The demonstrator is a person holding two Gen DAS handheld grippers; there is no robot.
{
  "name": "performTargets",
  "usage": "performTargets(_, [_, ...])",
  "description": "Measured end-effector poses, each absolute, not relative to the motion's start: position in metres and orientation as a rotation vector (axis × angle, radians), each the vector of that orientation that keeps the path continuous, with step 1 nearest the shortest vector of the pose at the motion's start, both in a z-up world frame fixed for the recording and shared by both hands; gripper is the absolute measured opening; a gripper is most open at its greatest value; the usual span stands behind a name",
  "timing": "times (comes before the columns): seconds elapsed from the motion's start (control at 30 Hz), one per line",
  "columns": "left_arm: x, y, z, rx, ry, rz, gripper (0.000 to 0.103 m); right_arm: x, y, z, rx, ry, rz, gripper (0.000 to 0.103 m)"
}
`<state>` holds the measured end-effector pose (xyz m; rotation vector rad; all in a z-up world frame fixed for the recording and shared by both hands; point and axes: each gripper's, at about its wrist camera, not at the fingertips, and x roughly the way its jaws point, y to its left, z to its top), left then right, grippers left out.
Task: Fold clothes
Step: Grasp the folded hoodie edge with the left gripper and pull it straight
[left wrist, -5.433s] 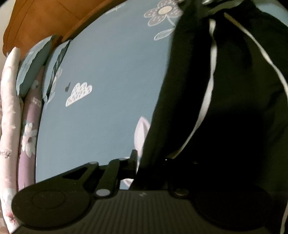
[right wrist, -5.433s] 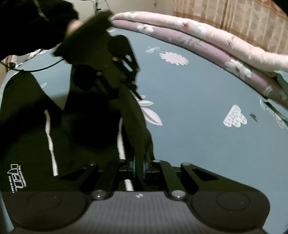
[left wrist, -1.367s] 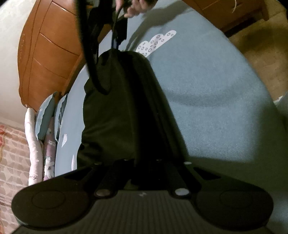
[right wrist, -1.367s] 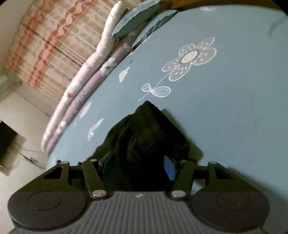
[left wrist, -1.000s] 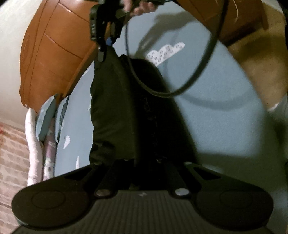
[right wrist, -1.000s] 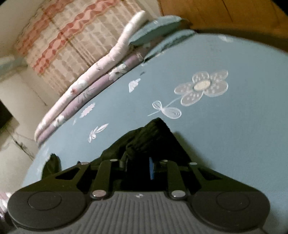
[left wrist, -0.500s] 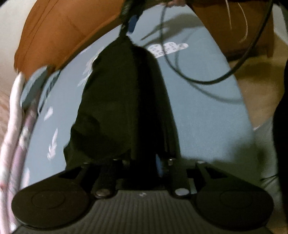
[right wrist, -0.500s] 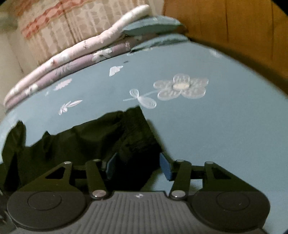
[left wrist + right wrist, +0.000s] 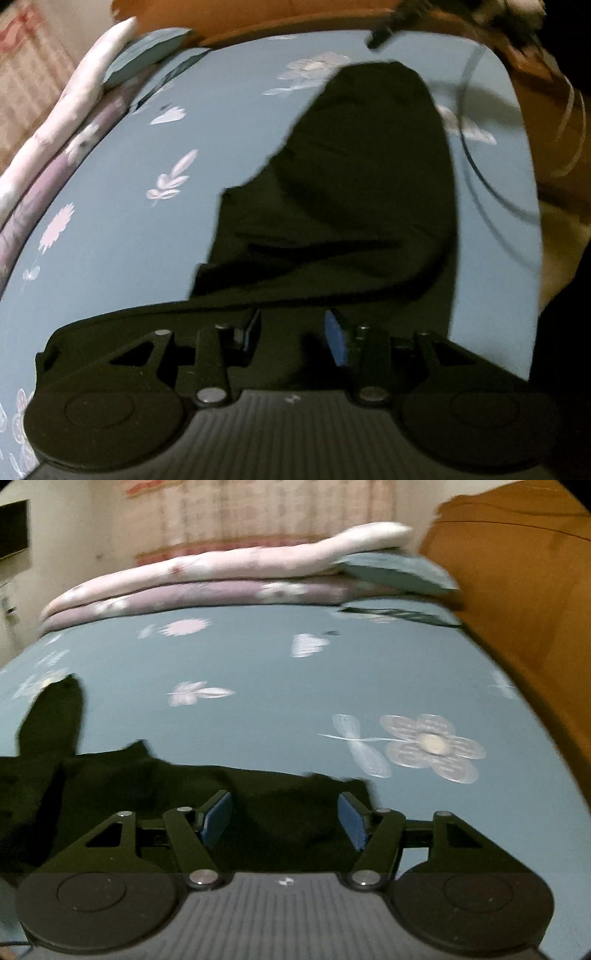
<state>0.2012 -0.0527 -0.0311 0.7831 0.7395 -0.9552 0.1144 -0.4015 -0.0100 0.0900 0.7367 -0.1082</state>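
Observation:
A black garment lies folded on the blue flowered bedsheet. Seen from the left wrist, it stretches away from my left gripper, whose jaws are opening above its near edge; the blue pads stand apart and press on nothing. The right wrist view shows the same black garment spread low and to the left, under my right gripper. Its jaws are opening too, wide apart over the cloth's corner, and the pads are clear of the fabric. Both views are blurred by motion.
Rolled pink and lilac quilts and blue pillows line the bed's far side. A wooden headboard rises on the right. A black cable loops over the bed's edge, near wooden furniture.
Both grippers were shut on the black garment and have let it go. They have lifted and pulled back while rolling, and the garment now lies flat on the sheet.

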Motion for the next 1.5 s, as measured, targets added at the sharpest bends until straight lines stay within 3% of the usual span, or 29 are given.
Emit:
performTargets(0.13, [0.235,-0.044,-0.023,0.695,0.801,-0.909,0.035,0.145,-0.377,-0.011,0.102,0.781,0.002,0.068])
performTargets(0.6, [0.281,0.003,-0.054,0.368,1.068,-0.791,0.035,0.194,-0.327,-0.024,0.258,0.859,0.255,0.072])
performTargets(1.2, [0.283,-0.003,-0.055,0.465,0.968,-0.768,0.038,0.232,-0.267,-0.046,0.311,0.939,0.427,0.073])
performTargets(1.5, [0.318,-0.061,-0.036,0.434,0.826,-0.939,0.037,0.211,-0.275,-0.06,0.389,0.942,0.371,0.074])
